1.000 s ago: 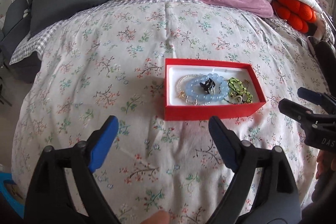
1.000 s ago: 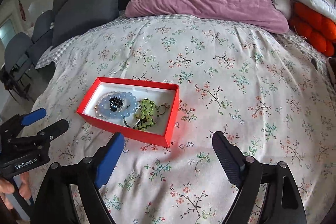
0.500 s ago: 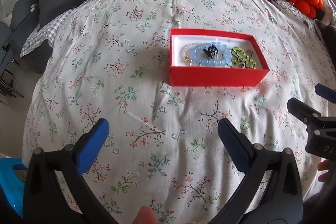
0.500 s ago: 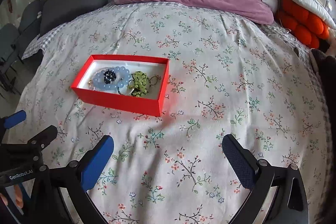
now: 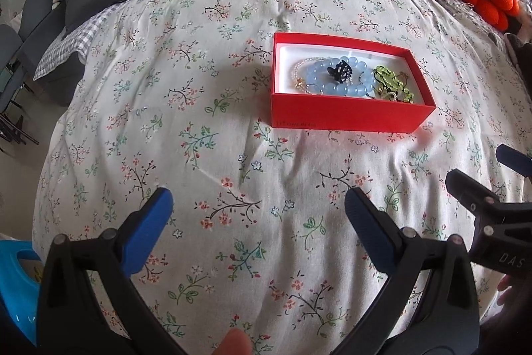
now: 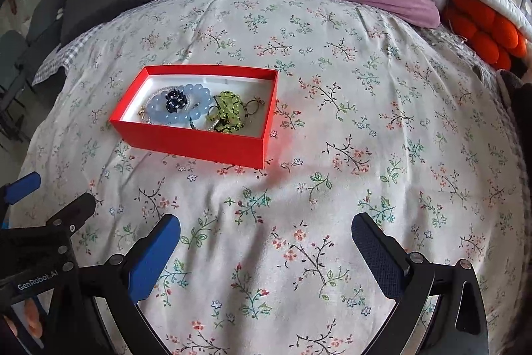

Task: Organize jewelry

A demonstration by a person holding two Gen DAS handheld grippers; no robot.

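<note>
Red box (image 5: 345, 113) of beaded jewelry on floral bedspread (image 5: 199, 108), beyond left gripper's (image 5: 257, 205) wide-apart jaws.

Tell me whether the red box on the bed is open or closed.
Open. The red box has no lid on it, and its white inside shows the blue bead bracelet and green beaded piece lying within.
</note>
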